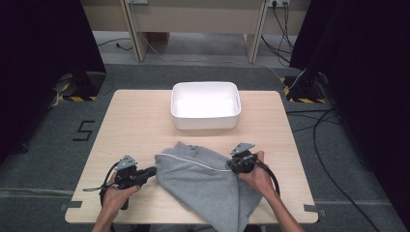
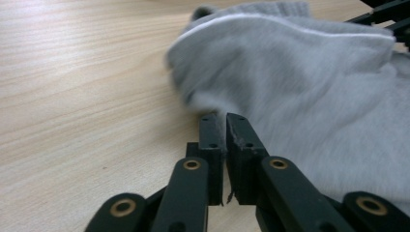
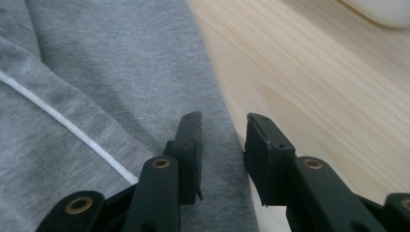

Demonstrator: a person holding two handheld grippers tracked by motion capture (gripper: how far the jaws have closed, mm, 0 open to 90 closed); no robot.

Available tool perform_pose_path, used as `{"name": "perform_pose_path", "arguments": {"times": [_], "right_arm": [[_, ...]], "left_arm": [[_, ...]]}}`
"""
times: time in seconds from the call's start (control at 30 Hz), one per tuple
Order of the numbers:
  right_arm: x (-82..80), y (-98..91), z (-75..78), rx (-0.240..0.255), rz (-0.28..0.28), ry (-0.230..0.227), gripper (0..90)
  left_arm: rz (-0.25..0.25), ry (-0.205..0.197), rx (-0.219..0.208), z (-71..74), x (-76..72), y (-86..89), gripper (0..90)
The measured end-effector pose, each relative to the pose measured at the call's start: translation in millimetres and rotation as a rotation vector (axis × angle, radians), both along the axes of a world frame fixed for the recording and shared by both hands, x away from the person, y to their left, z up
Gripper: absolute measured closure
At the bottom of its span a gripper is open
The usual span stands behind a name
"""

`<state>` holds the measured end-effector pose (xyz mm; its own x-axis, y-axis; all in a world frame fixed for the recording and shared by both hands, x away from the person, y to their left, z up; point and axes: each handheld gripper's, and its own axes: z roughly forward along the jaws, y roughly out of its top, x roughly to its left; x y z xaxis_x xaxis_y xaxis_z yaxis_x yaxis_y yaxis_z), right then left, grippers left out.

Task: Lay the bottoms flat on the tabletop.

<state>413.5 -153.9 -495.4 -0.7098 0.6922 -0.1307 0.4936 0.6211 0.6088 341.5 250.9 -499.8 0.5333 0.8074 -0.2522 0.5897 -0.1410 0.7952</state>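
While the grey garment (image 1: 203, 186) lies spread on the near half of the counter (image 1: 130, 121), its lower end hanging over the front edge, each gripper works one side of it. The left gripper (image 1: 151, 171) has its jaws shut on the cloth's left edge, a small pinch of fabric bunched at the tips, probably to anchor that side or lift it for a fold. The right gripper (image 1: 233, 165) sits at the opposite edge with its jaws parted a little, one tip over the cloth and one over bare wood, so nothing is clamped. Beyond the garment stands a white tub (image 1: 206, 105), empty, with open wood between them and on both sides for swinging the cloth.
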Motion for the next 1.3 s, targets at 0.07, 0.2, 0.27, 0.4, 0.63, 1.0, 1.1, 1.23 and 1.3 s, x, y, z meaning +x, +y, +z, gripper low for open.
{"name": "perform_pose_path", "arguments": {"times": [0.07, 0.2, 0.27, 0.4, 0.63, 1.0, 1.1, 1.23, 1.3], "right_arm": [[-1.8, -11.9, 1.5, -0.037, -0.039, -0.014, 67.8], [-8.0, -36.7, 2.6, -0.049, -0.112, -0.013, 67.7], [-11.7, -48.4, 2.7, -0.017, -0.139, 0.011, 67.0], [-15.6, -64.8, 2.8, 0.027, -0.188, 0.048, 64.8], [-23.1, -73.8, 2.7, 0.039, -0.211, 0.056, 63.4], [-21.4, -77.1, 2.1, 0.055, -0.224, 0.064, 57.3], [-21.4, -76.8, 2.0, 0.054, -0.228, 0.063, 56.0], [-21.5, -77.3, 1.5, 0.063, -0.236, 0.065, 55.0], [-21.0, -78.4, 1.2, 0.064, -0.229, 0.061, 55.0]], "left_arm": [[0.009, 0.003, 0.001, 0.0, 2.1, -0.5, 86.4], [0.021, -0.009, -0.006, 5.9, 4.7, -4.6, 83.8], [0.017, -0.021, -0.004, 11.5, 5.0, -10.7, 80.6], [-0.018, -0.028, -0.025, 20.0, 6.1, -35.9, 71.4], [-0.112, -0.007, -0.044, 32.6, 9.6, -93.6, 50.2], [-0.191, -0.018, 0.082, 26.7, 18.5, -177.5, 31.4], [-0.197, -0.01, 0.125, 12.6, 23.0, -192.7, 27.9], [-0.196, -0.046, 0.22, -8.4, 29.2, -202.6, 46.3], [-0.186, -0.055, 0.233, -9.0, 30.4, -201.2, 59.8]]}}
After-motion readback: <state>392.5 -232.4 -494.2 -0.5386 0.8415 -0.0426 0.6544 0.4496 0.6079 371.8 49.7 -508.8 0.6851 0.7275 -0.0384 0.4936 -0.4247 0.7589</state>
